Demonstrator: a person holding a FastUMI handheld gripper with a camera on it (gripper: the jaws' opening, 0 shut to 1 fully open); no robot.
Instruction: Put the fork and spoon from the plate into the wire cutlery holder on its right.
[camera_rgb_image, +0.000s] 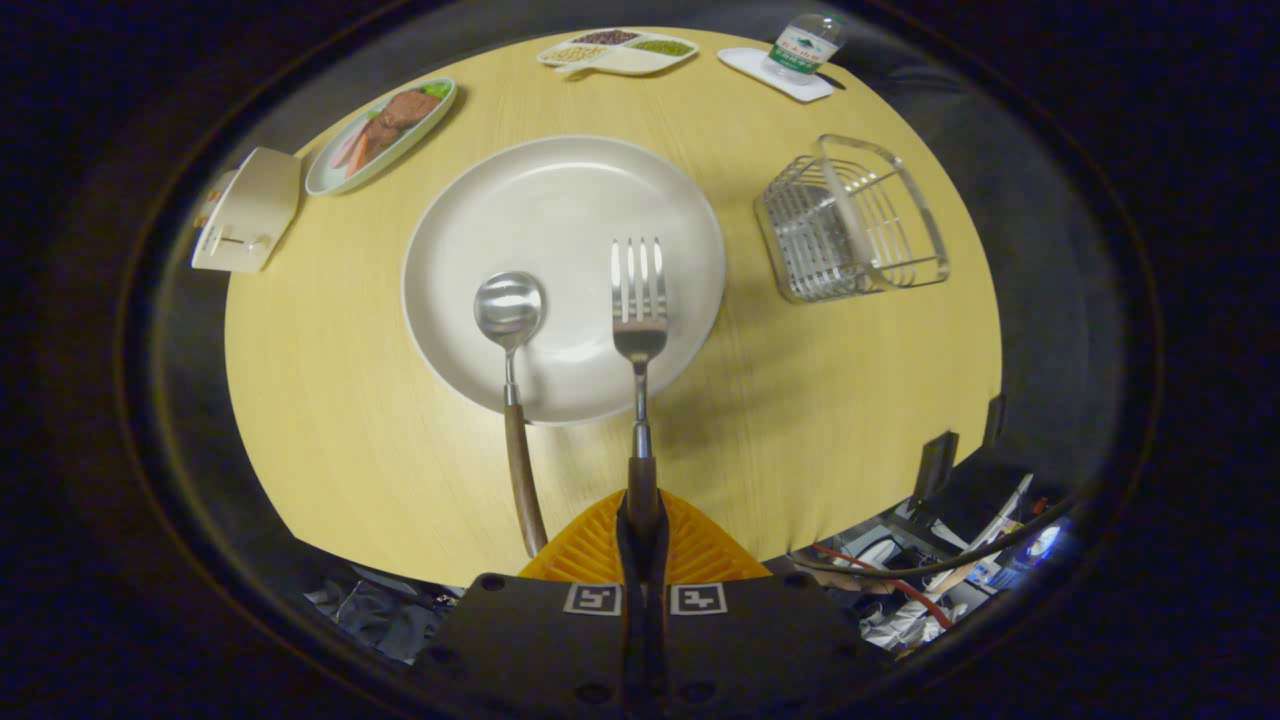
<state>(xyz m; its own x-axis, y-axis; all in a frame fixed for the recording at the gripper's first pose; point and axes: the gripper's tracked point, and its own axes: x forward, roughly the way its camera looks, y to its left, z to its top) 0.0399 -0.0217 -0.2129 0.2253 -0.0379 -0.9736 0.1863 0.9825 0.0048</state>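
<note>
Gripper view: looking down over the round worktop.
Fingers: the gripper is clamping its fingers together on the fork's wooden handle, likely to carry it.
Fork: one; tines hanging over the plate, seemingly lifted.
Spoon: one; bowl resting in the plate, handle trailing over the rim onto the worktop, just left of the fingers.
Wire cutlery holder: one; standing right of the plate, waiting open-topped.
Side dishes: two, beyond the plate.
</note>
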